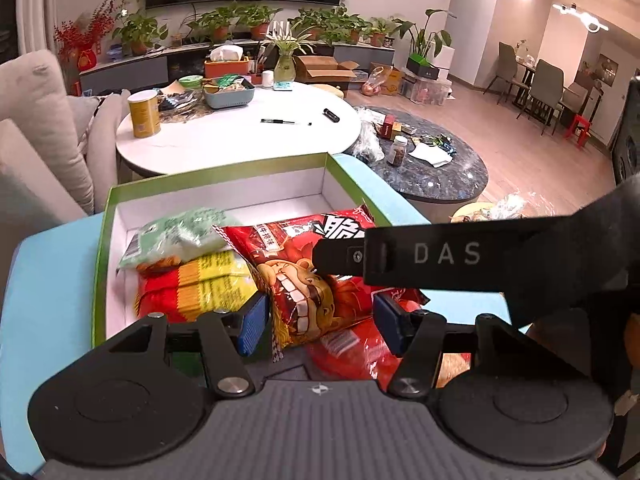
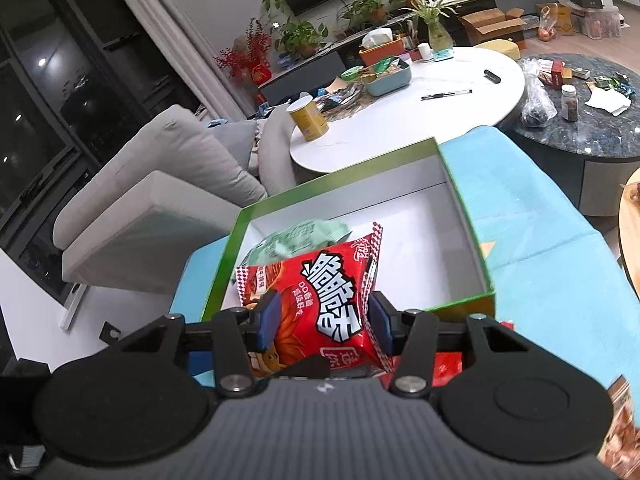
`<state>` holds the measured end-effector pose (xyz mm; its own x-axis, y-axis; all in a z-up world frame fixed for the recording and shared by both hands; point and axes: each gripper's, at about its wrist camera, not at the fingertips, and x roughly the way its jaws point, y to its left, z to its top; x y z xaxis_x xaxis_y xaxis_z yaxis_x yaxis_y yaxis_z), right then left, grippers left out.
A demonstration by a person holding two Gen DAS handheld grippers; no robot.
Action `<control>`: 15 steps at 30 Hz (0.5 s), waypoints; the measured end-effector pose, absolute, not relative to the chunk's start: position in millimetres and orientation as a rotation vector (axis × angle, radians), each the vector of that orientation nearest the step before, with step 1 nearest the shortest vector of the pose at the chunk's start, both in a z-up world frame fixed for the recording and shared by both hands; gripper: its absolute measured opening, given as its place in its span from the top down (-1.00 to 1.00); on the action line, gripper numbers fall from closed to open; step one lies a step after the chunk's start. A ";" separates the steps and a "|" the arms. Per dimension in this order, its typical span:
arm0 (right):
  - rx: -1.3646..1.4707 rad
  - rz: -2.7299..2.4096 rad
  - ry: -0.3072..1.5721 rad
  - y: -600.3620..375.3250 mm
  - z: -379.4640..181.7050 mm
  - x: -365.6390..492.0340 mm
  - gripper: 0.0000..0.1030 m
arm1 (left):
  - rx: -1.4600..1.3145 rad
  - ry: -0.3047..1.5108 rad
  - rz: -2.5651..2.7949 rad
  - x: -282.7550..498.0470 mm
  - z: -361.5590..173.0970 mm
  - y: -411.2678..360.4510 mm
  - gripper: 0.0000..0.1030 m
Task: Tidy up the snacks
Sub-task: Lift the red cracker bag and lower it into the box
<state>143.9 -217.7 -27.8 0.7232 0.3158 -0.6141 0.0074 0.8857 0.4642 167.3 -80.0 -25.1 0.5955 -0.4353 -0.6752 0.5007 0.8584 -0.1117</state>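
Note:
A green-rimmed white box [image 1: 224,188] sits on a light blue surface [image 1: 52,272]; it also shows in the right wrist view [image 2: 460,216]. Inside lie a pale green packet [image 1: 180,236] and a red and yellow packet [image 1: 200,288]. A red snack bag [image 2: 320,312] with a cartoon face [image 1: 316,292] sits between the blue pads of my right gripper [image 2: 323,322], which is shut on it, above the box's near edge. My left gripper [image 1: 318,322] is open, its pads either side of the same bag's lower end. The right gripper's black finger [image 1: 420,256] crosses the left wrist view.
Another red packet [image 1: 352,348] lies under the held bag. Behind the box stand a white round table [image 1: 240,132] with a yellow can [image 1: 144,114], a pen and a teal tray, and a dark marble table [image 1: 440,168]. A grey sofa [image 2: 160,184] is on the left.

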 end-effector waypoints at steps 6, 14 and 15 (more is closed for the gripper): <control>0.483 0.166 0.741 -234.8 -30.6 154.7 -0.55 | 0.124 0.758 -0.545 180.3 -26.8 -98.7 -0.05; 0.495 0.144 0.739 -250.2 -37.7 171.1 -0.55 | 0.146 0.777 -0.556 204.8 -35.9 -118.2 -0.05; 0.496 0.141 0.740 -251.9 -39.3 172.4 -0.55 | 0.145 0.781 -0.559 207.4 -38.0 -119.7 -0.05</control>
<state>172.4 -251.9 -39.3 0.7349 0.2937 -0.6113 0.0490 0.8760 0.4799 207.4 -119.7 -38.0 0.5740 -0.4223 -0.7015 0.5273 0.8461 -0.0779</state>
